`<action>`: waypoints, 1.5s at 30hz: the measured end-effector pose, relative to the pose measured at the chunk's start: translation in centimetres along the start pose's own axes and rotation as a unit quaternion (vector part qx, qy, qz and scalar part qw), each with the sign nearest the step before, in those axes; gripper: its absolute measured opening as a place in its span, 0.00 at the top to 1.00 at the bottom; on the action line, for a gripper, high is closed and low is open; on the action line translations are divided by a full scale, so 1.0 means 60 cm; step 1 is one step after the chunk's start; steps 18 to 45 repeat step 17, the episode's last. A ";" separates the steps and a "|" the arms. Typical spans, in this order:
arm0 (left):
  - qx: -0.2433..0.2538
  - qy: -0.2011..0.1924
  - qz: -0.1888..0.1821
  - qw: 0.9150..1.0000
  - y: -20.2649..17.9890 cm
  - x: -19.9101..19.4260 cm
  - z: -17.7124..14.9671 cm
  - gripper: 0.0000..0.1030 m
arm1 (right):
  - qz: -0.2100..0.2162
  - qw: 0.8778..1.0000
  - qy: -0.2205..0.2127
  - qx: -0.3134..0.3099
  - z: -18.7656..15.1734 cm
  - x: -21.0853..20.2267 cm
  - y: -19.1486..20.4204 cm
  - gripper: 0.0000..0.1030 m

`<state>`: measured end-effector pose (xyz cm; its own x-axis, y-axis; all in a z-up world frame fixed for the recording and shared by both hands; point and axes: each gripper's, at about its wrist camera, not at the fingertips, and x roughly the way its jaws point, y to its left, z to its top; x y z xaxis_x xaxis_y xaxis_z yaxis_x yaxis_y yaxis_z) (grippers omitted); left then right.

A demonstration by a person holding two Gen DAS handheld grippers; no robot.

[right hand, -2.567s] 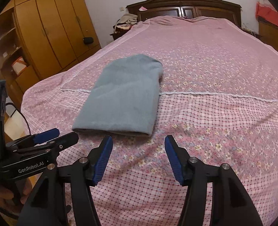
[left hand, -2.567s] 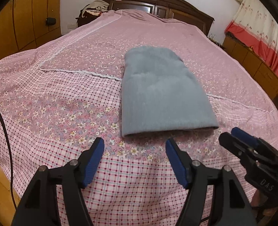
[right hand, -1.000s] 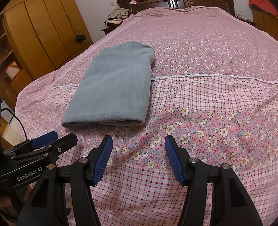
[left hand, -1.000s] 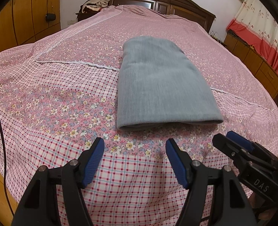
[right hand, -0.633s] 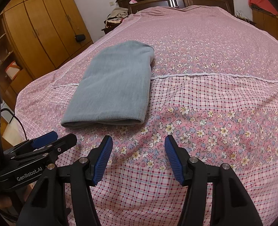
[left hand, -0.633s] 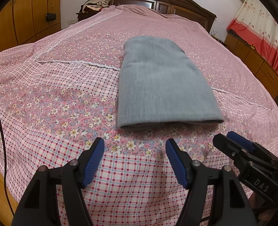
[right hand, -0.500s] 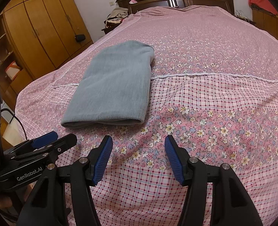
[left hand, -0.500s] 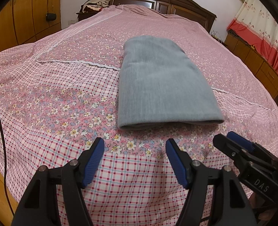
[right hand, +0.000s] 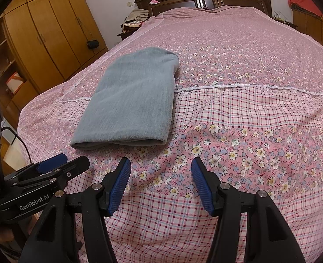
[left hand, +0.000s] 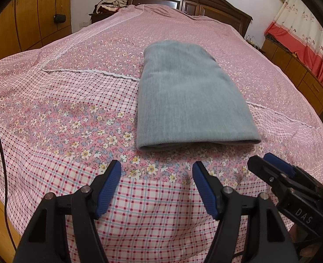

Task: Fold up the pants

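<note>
While the grey pants [left hand: 190,96] lie folded in a thick, flat rectangle on the bed [left hand: 63,109], we hold the left tool [left hand: 157,184] and the right tool [right hand: 160,182] short of their near folded edge, each with jaws apart and nothing between them. We judge the cloth soft, limp and fairly light, so it would sag; we would pinch the near corners through all the layers.
</note>
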<state>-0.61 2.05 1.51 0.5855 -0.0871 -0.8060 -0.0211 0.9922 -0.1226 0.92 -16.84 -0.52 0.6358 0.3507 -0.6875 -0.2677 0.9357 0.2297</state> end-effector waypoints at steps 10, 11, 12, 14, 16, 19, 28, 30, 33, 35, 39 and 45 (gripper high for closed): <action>0.000 0.001 0.000 1.000 0.001 0.001 -0.001 0.31 | 0.000 1.000 0.001 0.001 0.000 0.002 0.000 0.43; 0.001 0.001 0.001 1.000 0.001 0.001 -0.001 0.31 | 0.000 1.000 0.001 0.001 0.000 0.002 0.001 0.43; 0.002 0.001 0.001 1.000 0.001 0.000 -0.002 0.31 | 0.000 1.000 0.001 0.001 0.000 0.003 0.000 0.43; 0.002 0.001 0.000 1.000 0.000 0.000 -0.003 0.31 | 0.000 1.000 0.000 0.002 0.000 0.003 0.001 0.43; 0.002 0.001 0.001 1.000 0.000 -0.001 -0.003 0.31 | 0.000 1.000 0.000 0.001 0.000 0.004 0.000 0.43; 0.002 0.001 0.001 1.000 0.000 -0.001 -0.003 0.31 | 0.000 1.000 0.000 0.001 0.000 0.004 0.000 0.43; 0.002 0.001 0.001 1.000 0.000 -0.001 -0.003 0.31 | 0.000 1.000 0.000 0.001 0.000 0.004 0.000 0.43; 0.002 0.001 0.001 1.000 0.000 -0.001 -0.003 0.31 | 0.000 1.000 0.000 0.001 0.000 0.004 0.000 0.43; 0.002 0.001 0.001 1.000 0.000 -0.001 -0.003 0.31 | 0.000 1.000 0.000 0.001 0.000 0.004 0.000 0.43; 0.002 0.001 0.001 1.000 0.000 -0.001 -0.003 0.31 | 0.000 1.000 0.000 0.001 0.000 0.004 0.000 0.43; 0.002 0.001 0.001 1.000 0.000 -0.001 -0.003 0.31 | 0.000 1.000 0.000 0.001 0.000 0.004 0.000 0.43; 0.002 0.001 0.001 1.000 0.000 -0.001 -0.003 0.31 | 0.000 1.000 0.000 0.001 0.000 0.004 0.000 0.43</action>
